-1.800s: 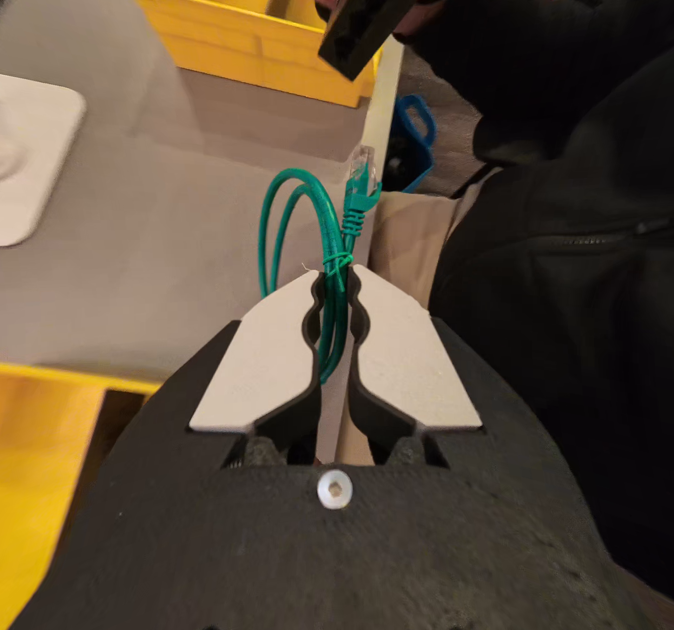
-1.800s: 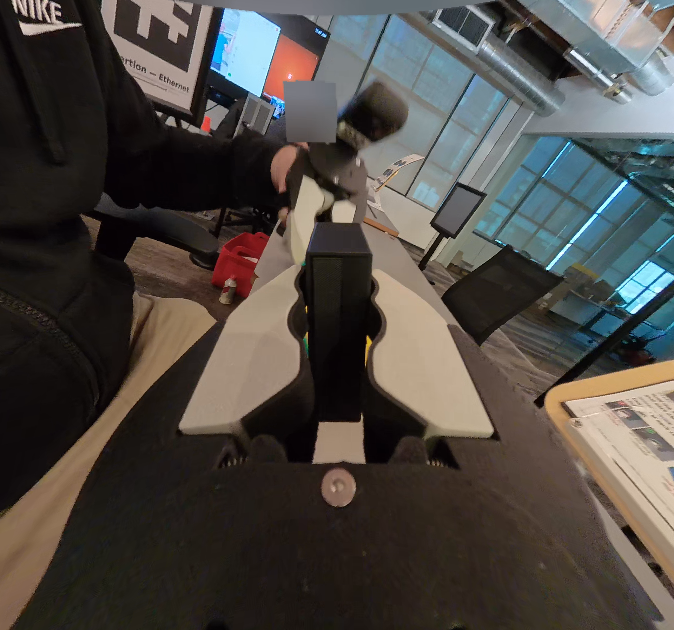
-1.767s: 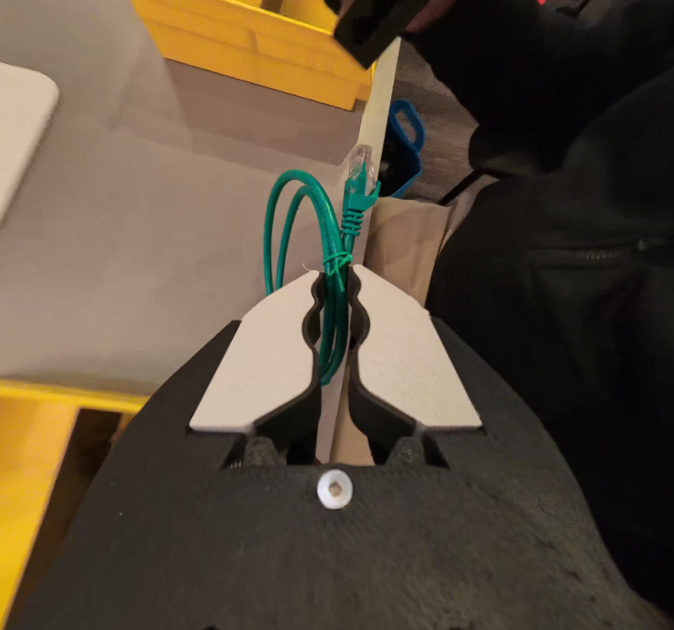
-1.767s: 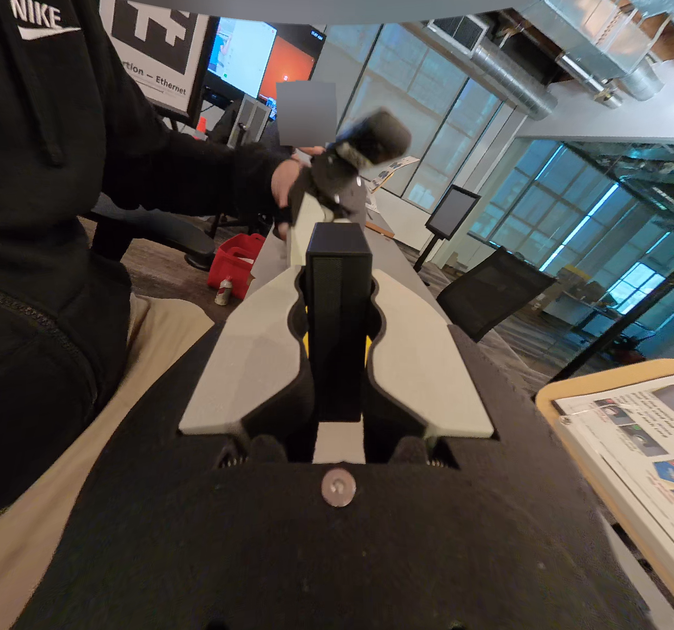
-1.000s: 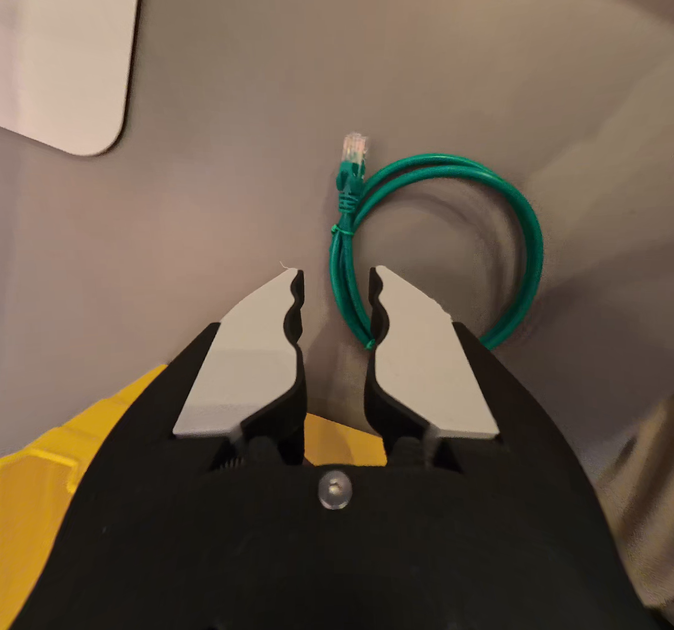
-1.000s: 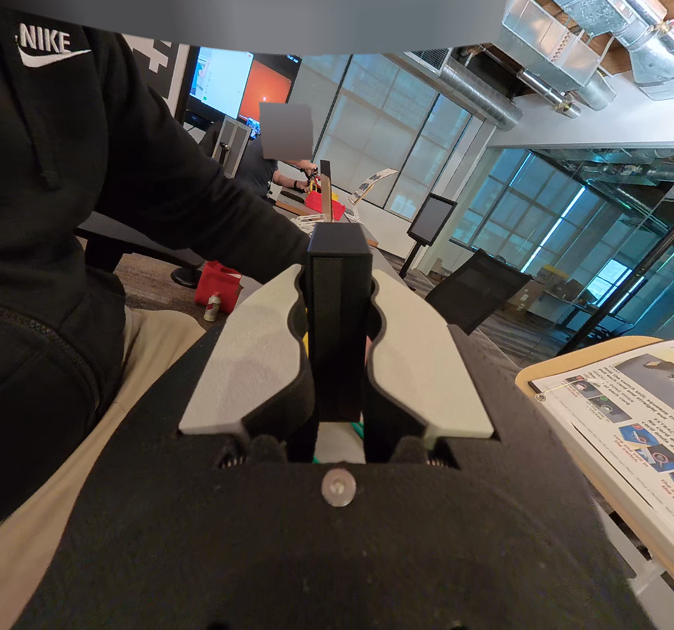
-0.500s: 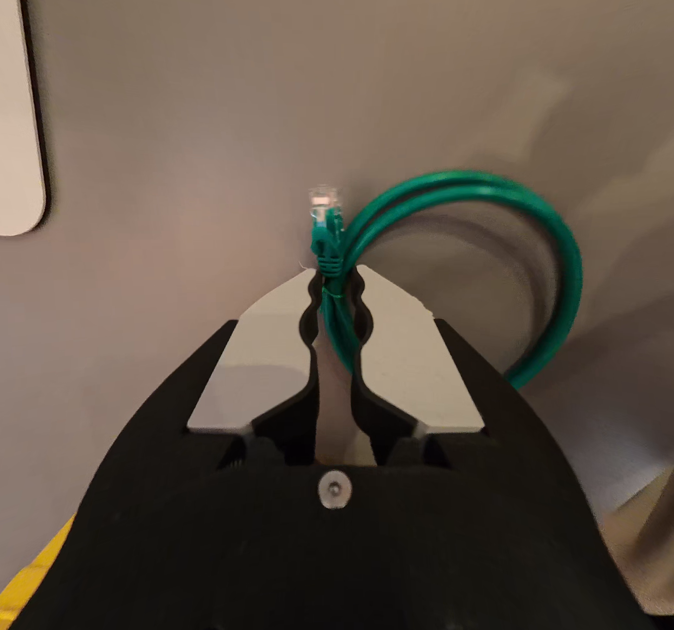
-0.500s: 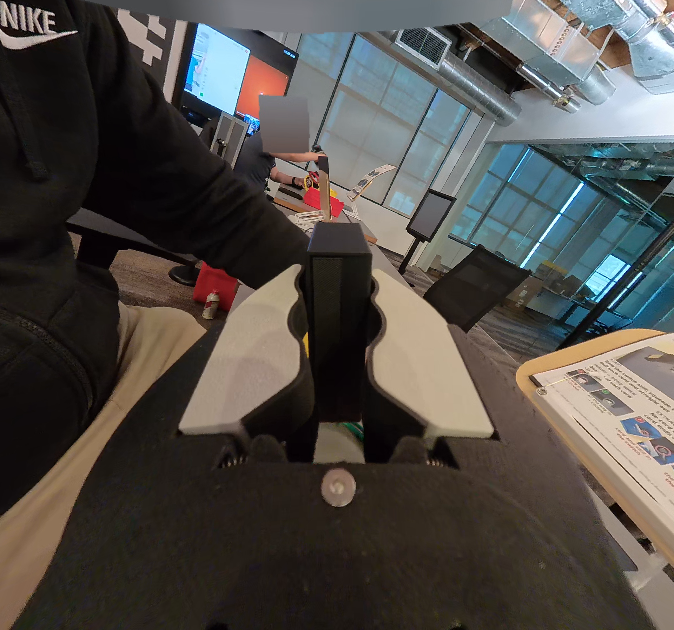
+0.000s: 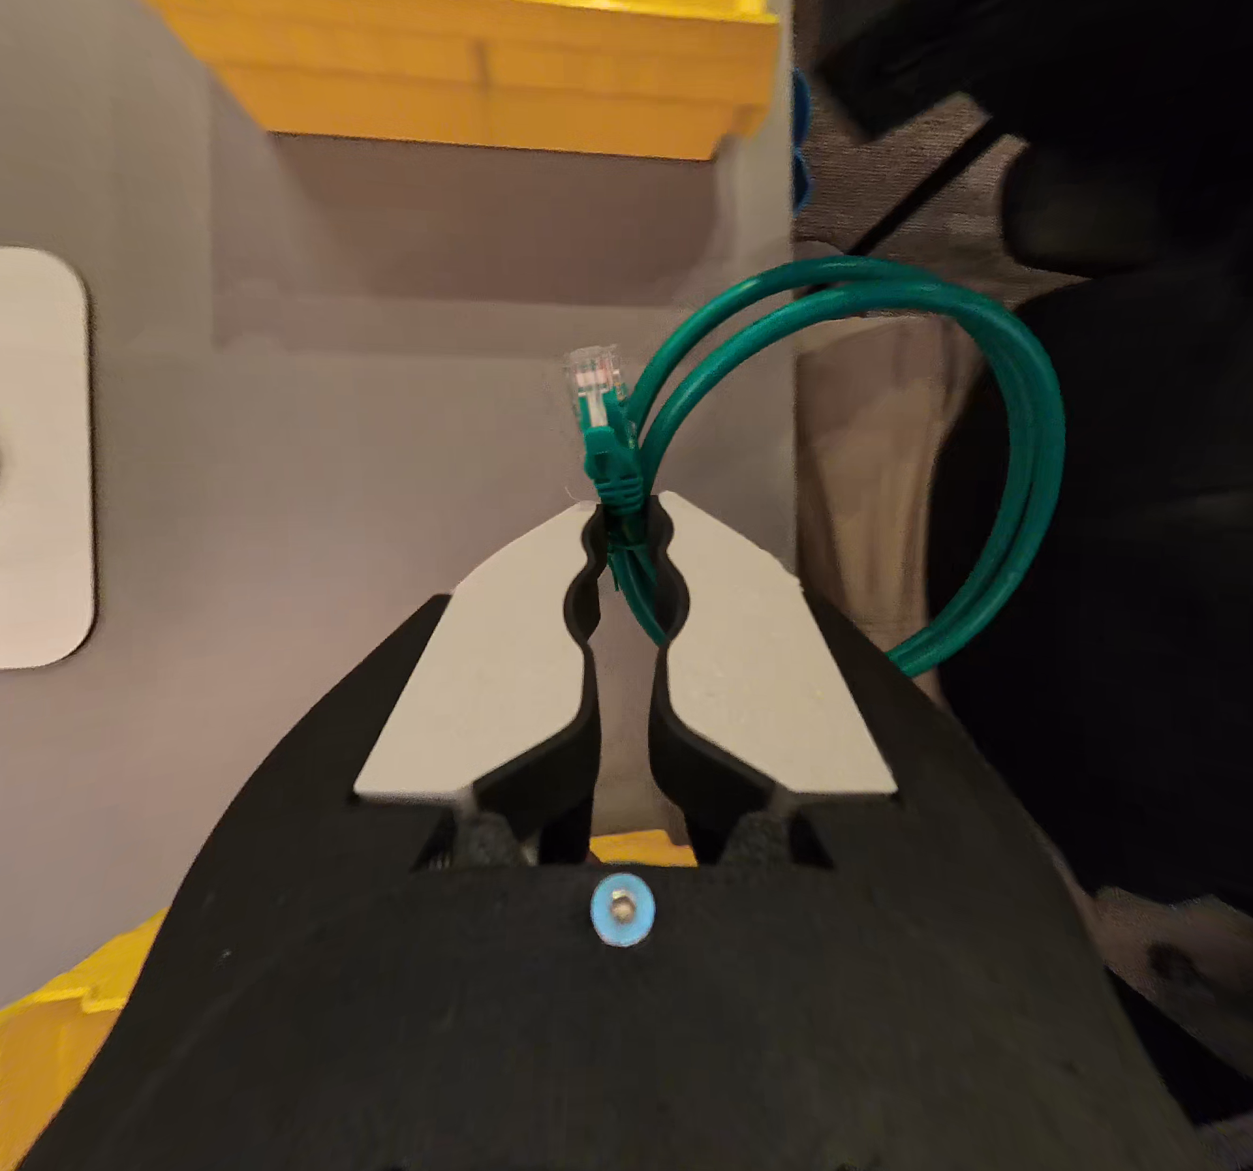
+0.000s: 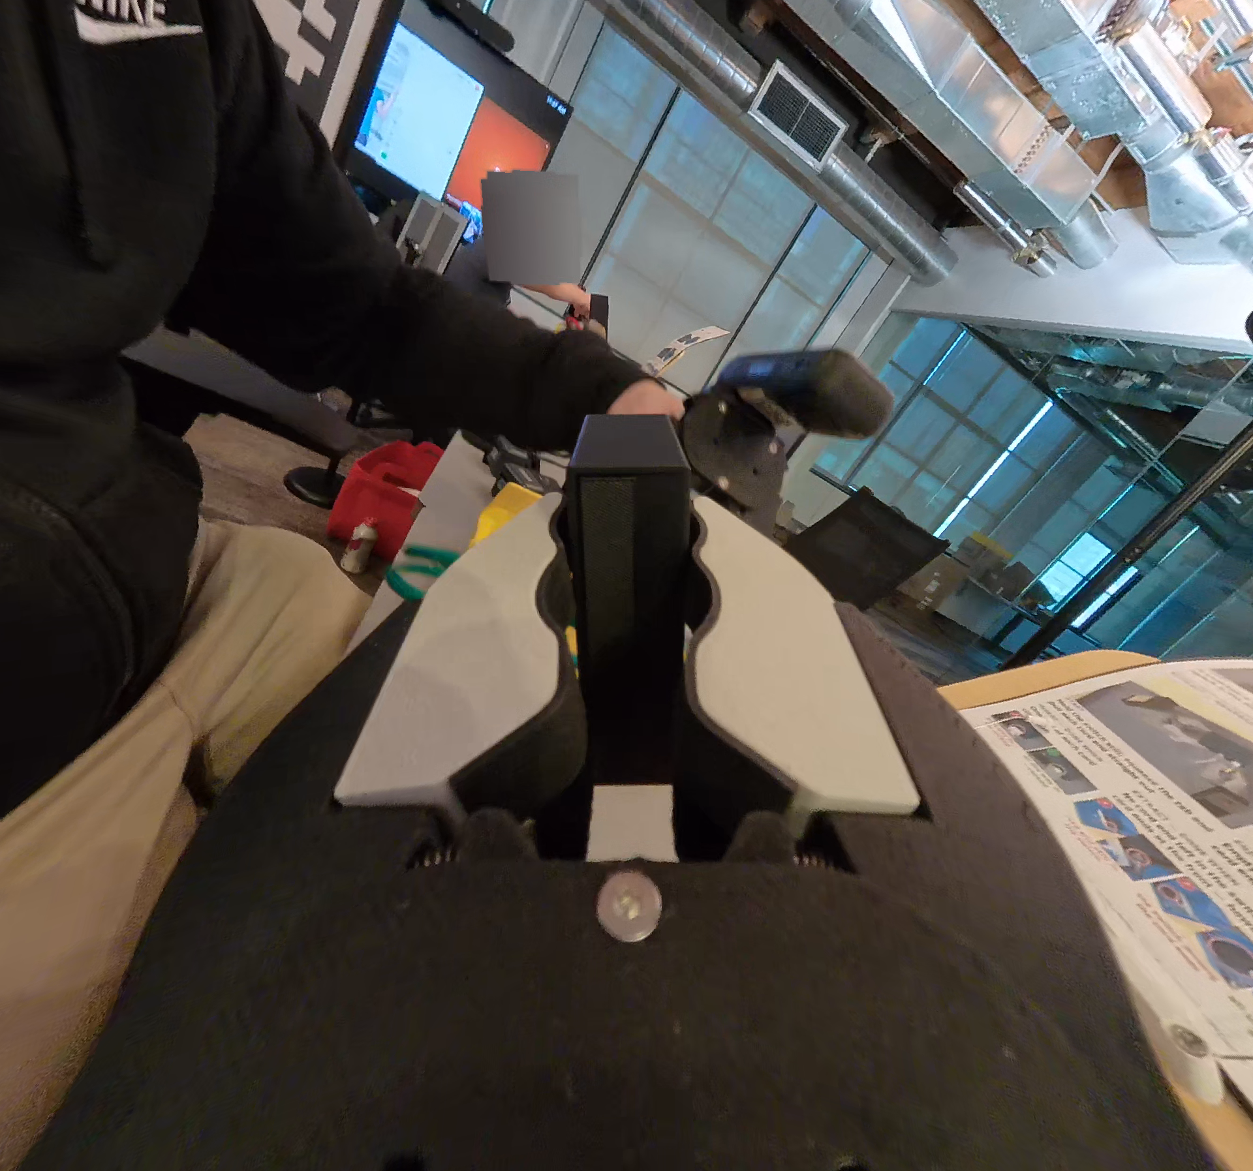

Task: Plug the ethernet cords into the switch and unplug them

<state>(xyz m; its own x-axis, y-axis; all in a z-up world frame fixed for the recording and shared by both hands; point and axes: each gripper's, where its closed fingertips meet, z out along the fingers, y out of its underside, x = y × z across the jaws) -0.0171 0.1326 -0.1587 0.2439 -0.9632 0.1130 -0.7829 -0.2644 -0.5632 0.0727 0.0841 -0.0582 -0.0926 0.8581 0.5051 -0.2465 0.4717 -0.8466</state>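
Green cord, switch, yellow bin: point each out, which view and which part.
green cord (image 9: 1030, 433), left wrist view, on the outer loop right of the claw.
switch (image 10: 627, 569), right wrist view, on its black side face.
yellow bin (image 9: 474, 54), left wrist view, on its front wall.

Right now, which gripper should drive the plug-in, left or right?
Left. The left gripper is shut on the green ethernet cord just behind its plug, which points forward. The right gripper only holds the black switch.

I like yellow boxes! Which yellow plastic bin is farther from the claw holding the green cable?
The yellow plastic bin at the top, across the grey table. The other yellow bin sits beside the left gripper holding the green ethernet cable.
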